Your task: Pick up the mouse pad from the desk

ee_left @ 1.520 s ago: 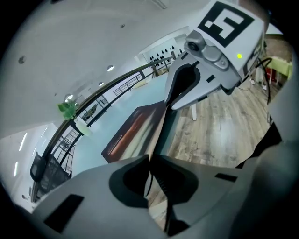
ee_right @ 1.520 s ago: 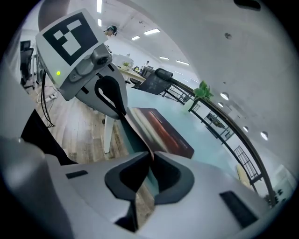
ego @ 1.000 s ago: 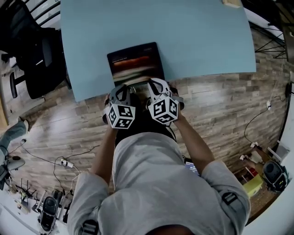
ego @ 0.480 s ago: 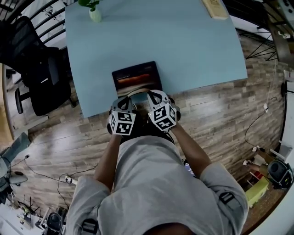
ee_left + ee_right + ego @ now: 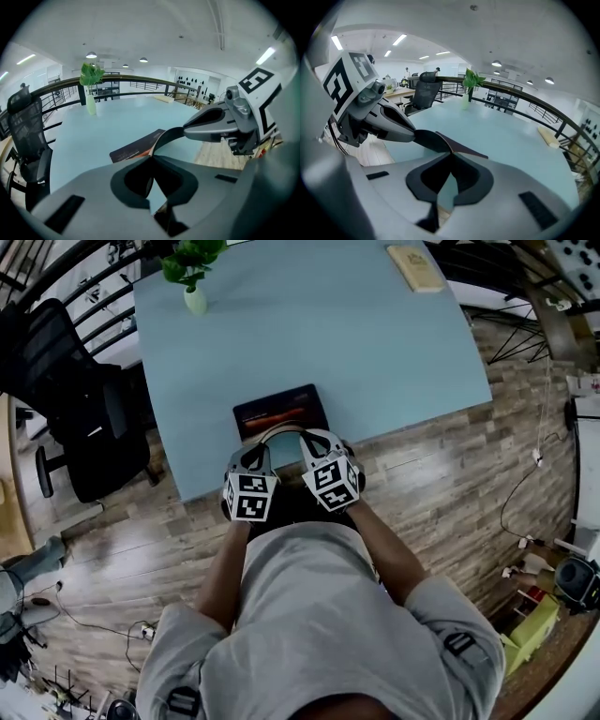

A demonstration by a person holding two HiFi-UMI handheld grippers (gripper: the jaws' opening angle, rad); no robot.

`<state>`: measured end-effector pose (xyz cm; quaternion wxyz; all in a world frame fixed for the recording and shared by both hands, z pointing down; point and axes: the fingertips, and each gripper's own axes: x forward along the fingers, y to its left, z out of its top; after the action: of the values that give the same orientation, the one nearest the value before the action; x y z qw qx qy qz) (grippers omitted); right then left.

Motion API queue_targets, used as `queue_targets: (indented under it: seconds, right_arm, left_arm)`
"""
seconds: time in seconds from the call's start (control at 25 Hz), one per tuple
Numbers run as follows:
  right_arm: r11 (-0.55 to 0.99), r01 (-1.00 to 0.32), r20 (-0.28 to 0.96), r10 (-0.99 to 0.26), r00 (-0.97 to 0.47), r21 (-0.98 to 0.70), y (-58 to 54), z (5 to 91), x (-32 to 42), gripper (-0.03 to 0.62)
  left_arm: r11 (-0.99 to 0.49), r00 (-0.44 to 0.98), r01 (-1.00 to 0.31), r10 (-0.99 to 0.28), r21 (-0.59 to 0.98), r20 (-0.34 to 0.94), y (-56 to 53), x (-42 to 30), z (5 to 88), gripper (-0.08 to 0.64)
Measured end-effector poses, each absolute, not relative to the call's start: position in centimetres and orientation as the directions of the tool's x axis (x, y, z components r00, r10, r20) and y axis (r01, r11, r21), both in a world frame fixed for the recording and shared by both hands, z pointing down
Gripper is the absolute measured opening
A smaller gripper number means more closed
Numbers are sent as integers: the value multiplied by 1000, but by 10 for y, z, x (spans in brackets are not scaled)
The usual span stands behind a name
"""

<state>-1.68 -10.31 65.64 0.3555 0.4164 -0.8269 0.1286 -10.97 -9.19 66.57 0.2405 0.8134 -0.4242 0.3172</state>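
The mouse pad (image 5: 279,409), dark with an orange print, lies near the front edge of the light blue desk (image 5: 375,343); its near edge is lifted and bowed upward. My left gripper (image 5: 256,441) is shut on the pad's near left corner (image 5: 136,149). My right gripper (image 5: 308,436) has the near right corner (image 5: 461,149) between its jaws, which are still closing on it. In the left gripper view the thin pad runs out from the meeting jaws (image 5: 151,157), curving over to the right gripper (image 5: 189,131). The right gripper view shows the same from its jaws (image 5: 451,153).
A small vase with a green plant (image 5: 194,298) stands at the desk's far left. A flat wooden block (image 5: 415,266) lies at the far right. A black office chair (image 5: 84,418) stands left of the desk. A railing runs beyond the desk.
Both grippers have risen with the pad's near edge, which now bows up off the desk. The right jaws have drawn closer together.
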Motion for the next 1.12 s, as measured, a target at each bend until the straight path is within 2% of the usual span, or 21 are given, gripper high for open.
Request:
queue_targets:
  seconds: [0.28, 0.52, 1.12]
  right_arm:
    - [626, -779, 683, -586, -436, 40, -111, 647, -19, 18]
    - [653, -755, 671, -533, -516, -63, -125, 646, -29, 18]
    - [731, -681, 624, -512, -590, -45, -168, 614, -37, 18]
  left_arm:
    - [-500, 435, -856, -554, 134, 710, -99, -112, 656, 26]
    - [-430, 395, -892, -591, 140, 704, -122, -114, 651, 26]
    - [-320, 324, -938, -674, 133, 663, -158, -113, 617, 26]
